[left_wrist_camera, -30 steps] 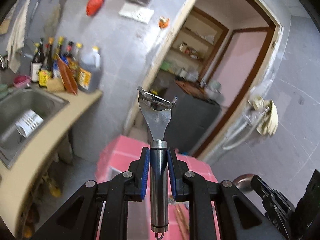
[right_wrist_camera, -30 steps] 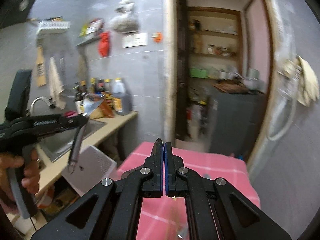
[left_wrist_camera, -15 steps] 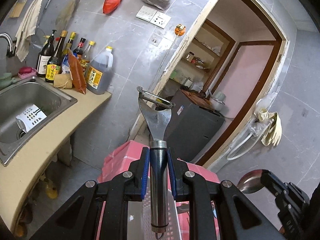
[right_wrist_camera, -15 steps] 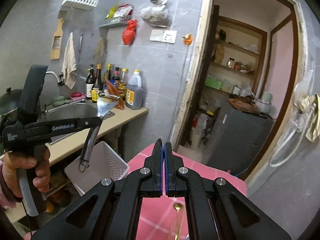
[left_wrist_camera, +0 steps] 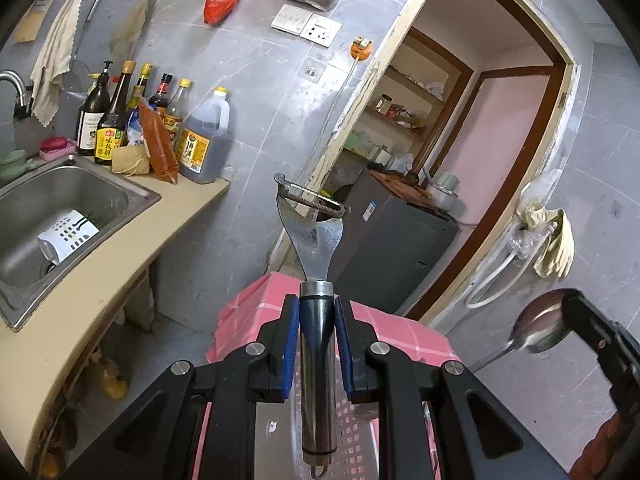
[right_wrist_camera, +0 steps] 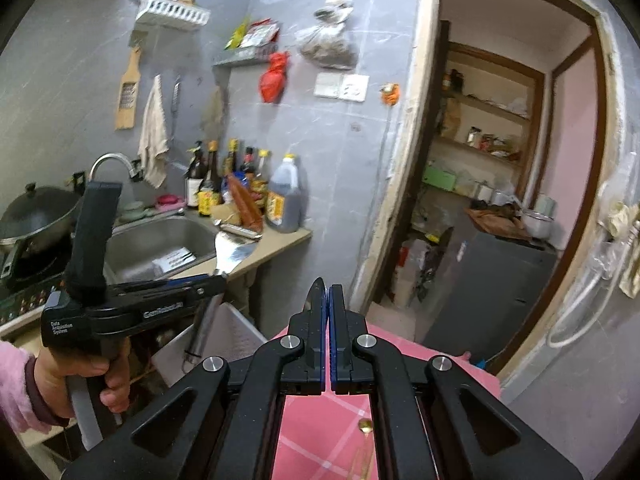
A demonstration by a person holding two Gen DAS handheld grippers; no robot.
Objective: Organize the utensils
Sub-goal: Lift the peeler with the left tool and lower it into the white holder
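Your left gripper (left_wrist_camera: 316, 350) clamps the peeler (left_wrist_camera: 314, 248) by its handle, blade standing up past the fingertips (handle end hanging behind the pads). It could swivel in the pads or slip if you tilt quickly. Your right gripper (right_wrist_camera: 325, 296) is closed; from the left view a spoon (left_wrist_camera: 538, 332) juts from it, held thinly, and it may drop onto the pink cloth (right_wrist_camera: 320, 432) below.
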